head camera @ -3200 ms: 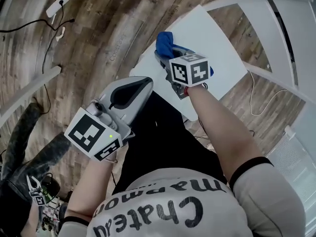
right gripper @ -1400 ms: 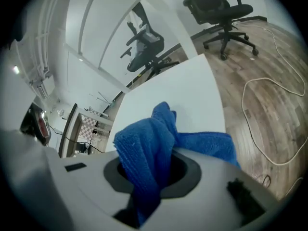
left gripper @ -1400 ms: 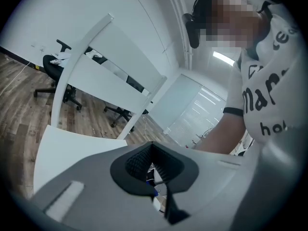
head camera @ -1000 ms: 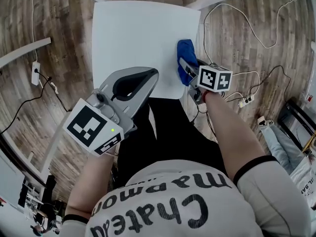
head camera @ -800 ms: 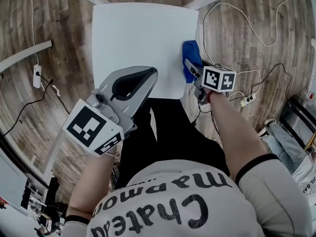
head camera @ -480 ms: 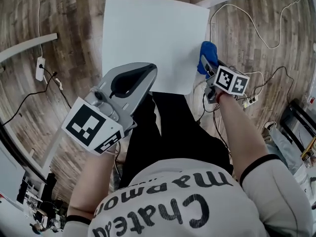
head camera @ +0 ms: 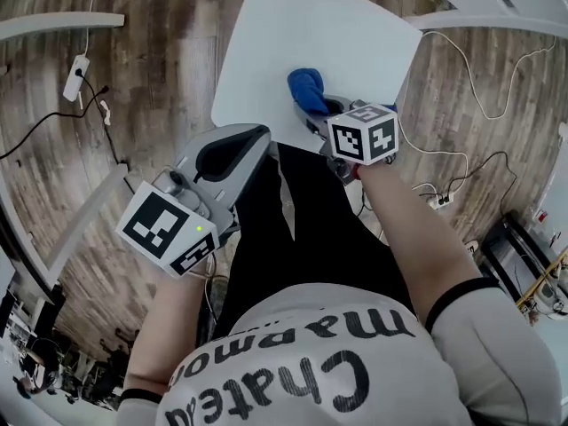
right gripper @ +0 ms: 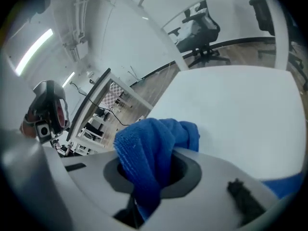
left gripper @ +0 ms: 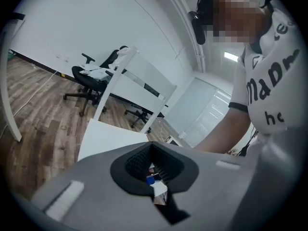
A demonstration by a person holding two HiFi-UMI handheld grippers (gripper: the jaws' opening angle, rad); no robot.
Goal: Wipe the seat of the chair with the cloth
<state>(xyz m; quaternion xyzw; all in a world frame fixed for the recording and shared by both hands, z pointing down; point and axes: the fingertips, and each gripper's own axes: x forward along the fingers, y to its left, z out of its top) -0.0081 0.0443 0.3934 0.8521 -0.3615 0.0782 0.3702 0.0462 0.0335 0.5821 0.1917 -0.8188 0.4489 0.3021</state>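
The right gripper view is showing what the head view is hiding: the right gripper (right gripper: pixel 151 174) is clamping the blue cloth (right gripper: pixel 154 141) tightly. The bunched cloth is resting on the white seat (head camera: pixel 355 34) near its front edge, stretching away from the person. The left gripper (head camera: pixel 247 140) is hanging closed and empty, off the seat.

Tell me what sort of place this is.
Probably an office or workroom. A black swivel office chair stands by a white desk, and a power strip lies plugged in on the wood-plank floor.
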